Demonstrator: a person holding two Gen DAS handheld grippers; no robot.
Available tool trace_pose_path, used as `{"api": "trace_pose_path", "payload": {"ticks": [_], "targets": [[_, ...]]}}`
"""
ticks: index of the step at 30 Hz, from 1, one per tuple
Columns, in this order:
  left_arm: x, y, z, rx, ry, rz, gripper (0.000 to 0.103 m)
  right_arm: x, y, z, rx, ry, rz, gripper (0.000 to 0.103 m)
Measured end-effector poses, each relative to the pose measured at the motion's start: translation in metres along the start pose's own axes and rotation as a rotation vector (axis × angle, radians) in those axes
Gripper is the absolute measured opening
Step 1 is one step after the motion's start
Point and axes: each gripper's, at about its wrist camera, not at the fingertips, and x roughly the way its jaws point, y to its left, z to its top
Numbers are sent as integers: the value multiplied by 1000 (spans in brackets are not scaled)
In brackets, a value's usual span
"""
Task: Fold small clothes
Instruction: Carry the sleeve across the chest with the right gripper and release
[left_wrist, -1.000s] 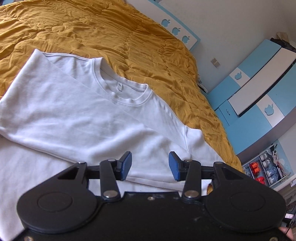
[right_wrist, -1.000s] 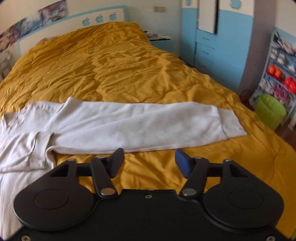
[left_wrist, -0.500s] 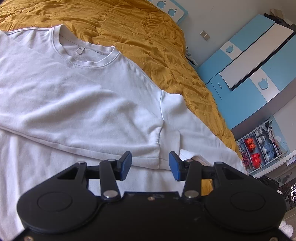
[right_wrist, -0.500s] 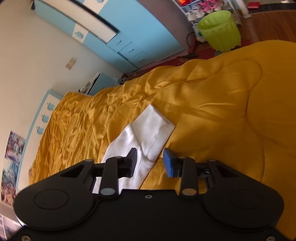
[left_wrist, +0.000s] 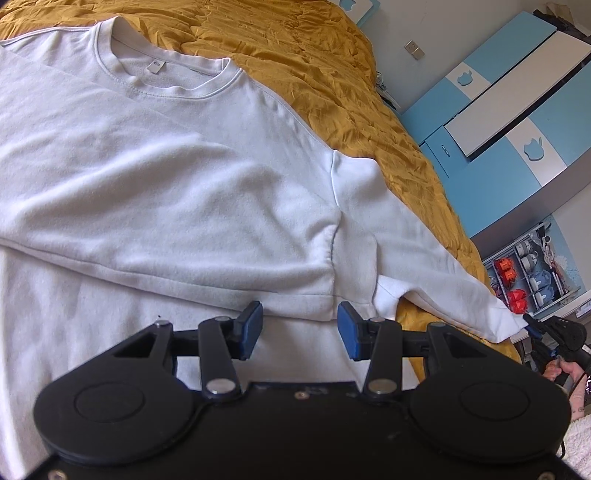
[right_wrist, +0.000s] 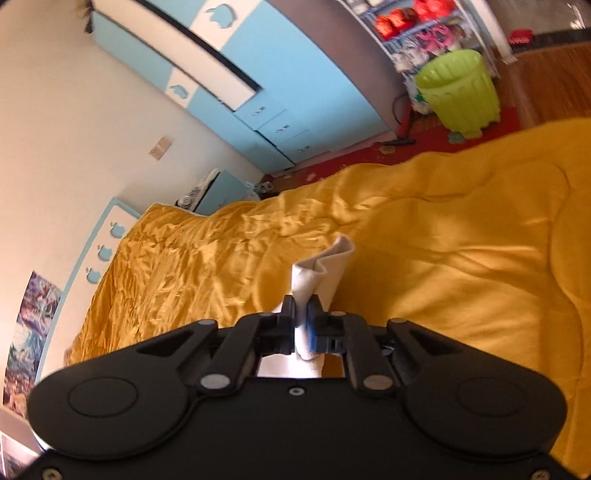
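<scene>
A white long-sleeved sweatshirt (left_wrist: 155, 177) lies flat on the yellow bed cover (left_wrist: 332, 66), collar toward the far side. One sleeve is folded across its chest. The other sleeve (left_wrist: 436, 258) runs out to the right. My left gripper (left_wrist: 300, 329) is open and empty, just above the body near the armpit. My right gripper (right_wrist: 302, 325) is shut on that sleeve's cuff (right_wrist: 321, 269), which sticks up between the fingers. The right gripper also shows at the cuff in the left wrist view (left_wrist: 532, 325).
The yellow cover (right_wrist: 461, 258) spreads to the bed's edge. Beyond it stand a blue wardrobe (right_wrist: 258, 66), a green bin (right_wrist: 461, 92) on the wooden floor, and a shelf rack (left_wrist: 528, 273). A blue headboard (right_wrist: 110, 236) is at the wall.
My right gripper has closed on the sleeve cuff and lifted it off the cover. My left gripper has drifted closer over the sweatshirt's armpit, staying open.
</scene>
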Motion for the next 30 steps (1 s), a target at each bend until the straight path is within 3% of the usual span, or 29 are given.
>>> {"api": "trace_pose_path", "payload": {"ticks": [5, 9, 13, 16, 19, 23, 25, 27, 30], "targets": [[-21, 1, 5, -23, -49, -52, 45, -28, 85, -19, -118, 5, 194, 8], [-68, 8, 12, -11, -143, -67, 45, -55, 169, -59, -216, 50, 393, 8], [-120, 40, 13, -77, -246, -47, 45, -77, 262, -137, -326, 158, 603, 8], [-160, 70, 8, -125, -328, 0, 45, -83, 319, -210, -384, 287, 715, 7], [-192, 105, 1, -198, -369, 41, 46, -84, 359, -294, -439, 418, 772, 8], [-225, 149, -14, -315, -404, 100, 46, -76, 387, -403, -546, 595, 771, 11], [-236, 164, -19, -352, -418, 115, 46, -75, 391, -441, -630, 657, 697, 40], [-242, 172, -20, -361, -430, 126, 46, -79, 383, -452, -657, 676, 672, 43], [-239, 180, -9, -363, -428, 124, 46, -86, 359, -432, -660, 636, 686, 48]]}}
